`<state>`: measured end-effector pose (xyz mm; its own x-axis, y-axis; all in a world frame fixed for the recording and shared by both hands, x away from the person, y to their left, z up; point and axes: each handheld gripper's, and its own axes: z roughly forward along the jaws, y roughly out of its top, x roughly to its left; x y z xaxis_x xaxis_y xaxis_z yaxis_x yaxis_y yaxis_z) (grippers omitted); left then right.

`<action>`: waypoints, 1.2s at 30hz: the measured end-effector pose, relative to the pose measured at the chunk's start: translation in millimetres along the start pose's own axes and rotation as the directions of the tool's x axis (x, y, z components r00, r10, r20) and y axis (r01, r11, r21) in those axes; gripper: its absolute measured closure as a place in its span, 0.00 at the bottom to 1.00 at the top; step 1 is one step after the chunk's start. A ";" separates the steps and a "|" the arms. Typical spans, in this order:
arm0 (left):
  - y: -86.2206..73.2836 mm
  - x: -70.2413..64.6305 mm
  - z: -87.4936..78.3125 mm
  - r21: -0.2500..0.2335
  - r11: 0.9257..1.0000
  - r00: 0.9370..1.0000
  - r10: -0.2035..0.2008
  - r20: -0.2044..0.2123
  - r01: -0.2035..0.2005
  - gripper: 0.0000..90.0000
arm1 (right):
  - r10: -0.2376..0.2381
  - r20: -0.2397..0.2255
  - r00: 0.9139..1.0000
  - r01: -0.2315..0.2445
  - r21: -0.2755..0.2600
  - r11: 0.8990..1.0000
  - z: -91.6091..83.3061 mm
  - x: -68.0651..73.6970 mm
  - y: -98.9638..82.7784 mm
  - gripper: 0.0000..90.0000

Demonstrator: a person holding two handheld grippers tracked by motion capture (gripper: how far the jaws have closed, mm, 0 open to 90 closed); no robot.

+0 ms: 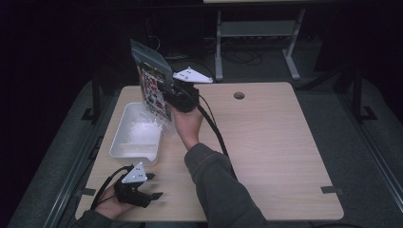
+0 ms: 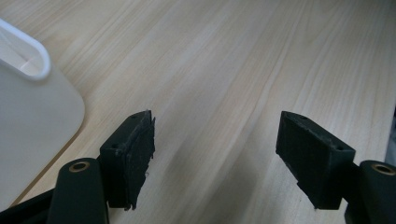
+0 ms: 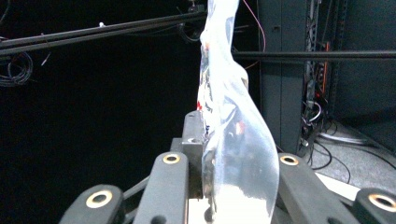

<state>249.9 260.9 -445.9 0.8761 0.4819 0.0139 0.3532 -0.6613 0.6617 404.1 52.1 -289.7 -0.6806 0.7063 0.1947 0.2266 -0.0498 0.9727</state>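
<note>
A clear plastic bag [image 1: 153, 78] with a red, white and black printed card inside is held up above the table's far left, over the white tub [image 1: 122, 149]. My right gripper [image 1: 167, 92] is shut on the bag's lower part. In the right gripper view the bag [image 3: 229, 116] rises edge-on from between the closed jaws. My left gripper [image 1: 154, 186] rests low at the table's near left corner, open with nothing between its fingers [image 2: 135, 154]. Bare wood lies between those jaws, and the tub's corner [image 2: 32, 116] is at the left.
The white tub holds some clear crumpled plastic [image 1: 142, 130]. The wooden table [image 1: 275, 142] has a round cable hole [image 1: 239, 95] near its far edge. A grey metal stand [image 1: 256, 33] is on the floor beyond the table. Black cable [image 1: 216, 130] trails from my right gripper along the sleeve.
</note>
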 end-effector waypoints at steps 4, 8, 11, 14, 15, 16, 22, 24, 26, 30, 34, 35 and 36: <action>-0.7 0.4 -0.8 -0.002 1.000 1.000 0.001 0.004 -0.001 0.31 | -0.010 0.007 1.000 0.010 -0.001 1.000 16.8 7.4 -6.0 0.83; -1.6 1.6 -1.7 -0.004 1.000 1.000 -0.001 0.006 0.001 0.31 | -0.013 0.016 1.000 0.013 -0.001 1.000 25.6 10.8 -10.1 0.83; -2.3 2.0 -1.9 -0.002 1.000 1.000 -0.002 0.006 0.002 0.31 | -0.029 0.026 0.999 0.029 0.008 1.000 37.3 15.9 -18.1 0.83; -2.0 1.6 -1.3 -0.003 1.000 1.000 -0.004 0.008 0.004 0.31 | -0.037 0.034 0.999 0.037 0.016 0.999 44.3 18.5 -23.9 0.83; -2.1 1.3 -1.1 -0.002 1.000 1.000 -0.002 0.009 0.002 0.31 | -0.037 0.034 0.999 0.037 0.016 0.999 44.3 18.5 -23.9 0.83; -2.2 1.3 -1.1 0.002 1.000 1.000 0.002 0.009 -0.002 0.30 | -0.033 0.036 0.999 0.033 0.017 0.999 47.1 18.6 -26.0 0.83; -2.9 2.1 -1.7 -0.003 1.000 1.000 -0.006 0.014 0.006 0.30 | -0.022 0.053 0.998 0.021 0.013 1.000 61.7 22.6 -37.9 0.83; -3.1 2.2 -1.7 -0.003 1.000 1.000 -0.006 0.016 0.006 0.31 | -0.020 0.051 0.998 0.019 0.013 1.000 66.2 24.5 -41.8 0.83; -3.1 2.2 -1.5 -0.003 1.000 1.000 -0.006 0.015 0.006 0.30 | -0.021 0.052 0.998 0.020 0.008 1.000 69.4 25.8 -45.7 0.83; -3.2 2.4 -1.2 0.000 1.000 1.000 -0.005 0.016 0.005 0.30 | -0.018 0.059 0.998 0.017 0.005 1.000 74.0 27.2 -52.3 0.83; -3.4 2.4 -1.0 -0.001 1.000 1.000 -0.006 0.018 0.006 0.30 | -0.005 0.048 0.999 0.004 0.023 1.000 81.3 27.1 -63.8 0.83; -3.4 2.3 -1.0 0.000 1.000 1.000 -0.004 0.017 0.004 0.30 | -0.004 0.053 0.999 0.002 0.031 1.000 82.0 27.0 -66.5 0.83; -3.3 2.4 -1.2 0.000 1.000 1.000 -0.003 0.017 0.003 0.30 | -0.004 0.053 0.999 0.002 0.031 1.000 82.0 27.0 -66.5 0.83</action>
<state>250.4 264.9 -447.2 0.8806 0.4739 -0.0008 0.3557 -0.6599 0.6618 427.8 132.4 -359.4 -0.6438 0.7427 0.1843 0.2470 -0.0263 0.9687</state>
